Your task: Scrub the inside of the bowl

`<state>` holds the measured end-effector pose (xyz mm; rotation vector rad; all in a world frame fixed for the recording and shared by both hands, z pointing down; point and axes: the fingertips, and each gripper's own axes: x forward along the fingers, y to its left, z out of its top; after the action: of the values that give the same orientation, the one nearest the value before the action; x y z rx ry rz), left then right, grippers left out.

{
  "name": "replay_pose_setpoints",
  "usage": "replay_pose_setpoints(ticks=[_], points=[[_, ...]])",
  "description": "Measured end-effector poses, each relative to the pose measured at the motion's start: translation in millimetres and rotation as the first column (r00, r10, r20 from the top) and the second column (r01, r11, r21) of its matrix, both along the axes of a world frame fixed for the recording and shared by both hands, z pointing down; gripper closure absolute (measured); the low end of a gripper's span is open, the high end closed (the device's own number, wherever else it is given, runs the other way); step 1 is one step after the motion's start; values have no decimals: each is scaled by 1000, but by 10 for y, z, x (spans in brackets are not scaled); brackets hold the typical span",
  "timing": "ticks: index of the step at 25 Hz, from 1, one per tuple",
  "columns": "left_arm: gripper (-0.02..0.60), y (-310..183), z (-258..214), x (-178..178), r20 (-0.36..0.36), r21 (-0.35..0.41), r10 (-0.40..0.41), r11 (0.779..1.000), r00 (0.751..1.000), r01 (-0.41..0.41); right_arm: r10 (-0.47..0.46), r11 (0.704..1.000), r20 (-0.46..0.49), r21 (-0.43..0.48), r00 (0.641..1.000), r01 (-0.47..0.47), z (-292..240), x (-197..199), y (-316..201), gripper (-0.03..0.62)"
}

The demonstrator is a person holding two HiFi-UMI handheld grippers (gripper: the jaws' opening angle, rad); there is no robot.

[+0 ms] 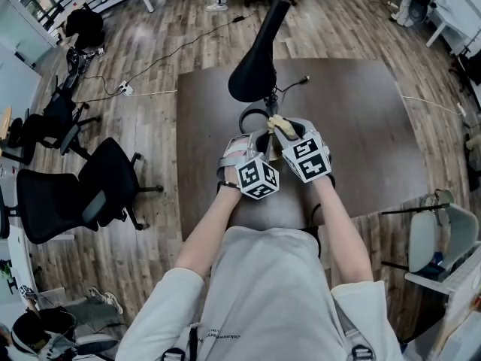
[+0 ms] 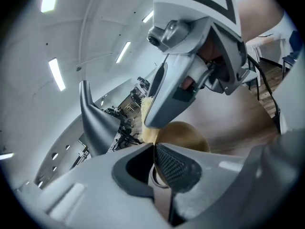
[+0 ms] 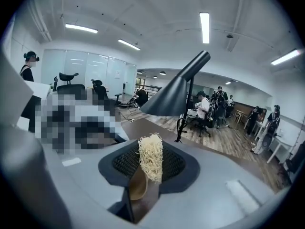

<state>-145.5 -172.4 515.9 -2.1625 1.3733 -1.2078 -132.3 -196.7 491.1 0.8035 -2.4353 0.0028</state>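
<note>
Brown table (image 1: pixel 361 126) under the person. A black desk lamp (image 1: pixel 252 66) stands on its far half. Both grippers are held side by side on the near side of the lamp, just short of its base.

Left gripper (image 2: pixel 155 149): jaws closed to a thin slit, pinching the rim of a golden-brown bowl (image 2: pixel 186 135). The bowl is on the near side of the lamp, held edge-on. I cannot tell whether it sits on the table or is lifted off it.

Right gripper (image 3: pixel 145 173): jaws drawn in on a scrubber (image 3: pixel 150 159), a pale fibrous bundle standing up between the pads and pointing toward the lamp. There is a brown curved piece below it, probably its handle, though the view is too close to be sure.

In the left gripper view the fibre tip sits just above the bowl's rim, beside the right gripper's jaw end. Contact with the inside is not confirmed.

Step, as I judge it: at the mouth of the bowl, with the scrub starting or barely begun. The next move calls for pressing the fibres down into the hollow and sweeping round the wall. The left grip must hold the rim steady so the bowl doesn't twist out.

Writing: none legible. The marker cubes carry only black-and-white square patterns. The small print at the shirt hem is too fine to read.
</note>
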Motion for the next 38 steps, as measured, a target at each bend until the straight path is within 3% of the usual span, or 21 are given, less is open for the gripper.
replay_pose_setpoints(ticks=[3,6,9,17,20,22,23,28,34,38], points=[[563,-1,-27,-67,-16,13,-20,1000,1000,21,9,1000,-8,-17,1000,-9,40,86,-3,467],[563,-41,-10,-152,-130,-37,-75,997,989,71,22,999,-3,-31,1000,-23,73,159,-9,467],[560,-71,22,-215,-260,-107,-136,988,956,112,28,999,-9,-43,1000,-28,132,197,-8,468],[558,-59,12,-357,-388,-127,-180,982,904,141,6,994,-8,-112,1000,-7,253,292,43,467],[561,-93,2,-457,-470,-160,-234,971,851,179,3,990,-34,-141,999,-7,362,335,66,467],[563,-103,40,-518,-542,-220,-288,955,790,198,4,988,-35,-152,999,-9,410,346,88,467],[563,-99,67,-555,-585,-261,-324,943,744,205,4,988,-34,-154,999,-9,424,344,101,467],[566,-97,152,-824,-740,-402,-474,880,476,251,-16,992,-64,-125,998,7,418,244,157,467],[566,-70,338,-972,-798,-497,-556,825,232,269,-34,998,-150,-51,988,27,339,96,255,467],[566,-49,422,-985,-812,-548,-579,800,77,246,-41,998,-152,-46,988,34,330,90,319,467]])
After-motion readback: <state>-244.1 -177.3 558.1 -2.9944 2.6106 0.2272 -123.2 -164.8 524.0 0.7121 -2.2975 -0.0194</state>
